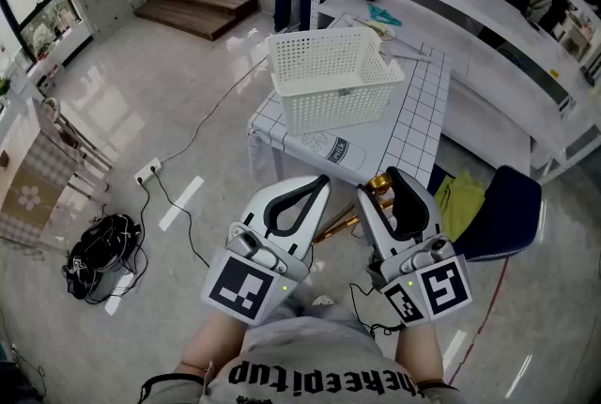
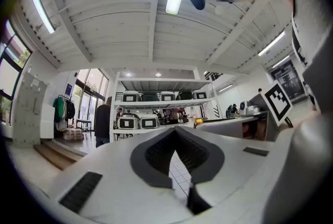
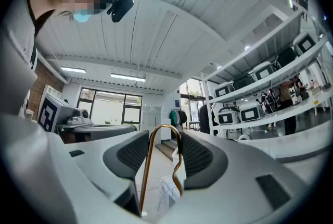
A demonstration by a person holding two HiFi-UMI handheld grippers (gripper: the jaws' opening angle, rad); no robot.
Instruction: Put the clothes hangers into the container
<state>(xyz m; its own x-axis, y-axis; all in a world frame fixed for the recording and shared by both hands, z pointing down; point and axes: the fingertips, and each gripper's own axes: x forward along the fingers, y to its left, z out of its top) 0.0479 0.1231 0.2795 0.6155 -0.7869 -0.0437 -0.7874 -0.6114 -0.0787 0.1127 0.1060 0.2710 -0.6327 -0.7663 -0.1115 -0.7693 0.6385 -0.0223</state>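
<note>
The step in hand seems to be the carrying of one hanger (image 1: 340, 225) toward the basket (image 1: 338, 106). The right tool (image 3: 164, 135) is clamped on the metal hook of this hanger. In the right gripper view the hook stands as an arch between the two black pads and touches both. The jaws stand wide because the hook itself is wide. The body of the hanger hangs below, between the two tools, in the air close to the person and not on any surface.

The left tool (image 2: 177, 132) has its jaws together at the tips and nothing is between them. It is just left of the right tool, also near the person.

The white basket stands on the small tiled counter (image 1: 413, 125), farther away and a little to the left of the right tool. Its open top faces up, and from the head view it looks empty.

By my judgement the task is at its beginning. The next move calls for bringing the right tool forward, over the near rim of the basket, lowering the hanger inside and only then opening the jaws. The long body could catch on the rim, so the hanger should go in tilted or along the longer side.
</note>
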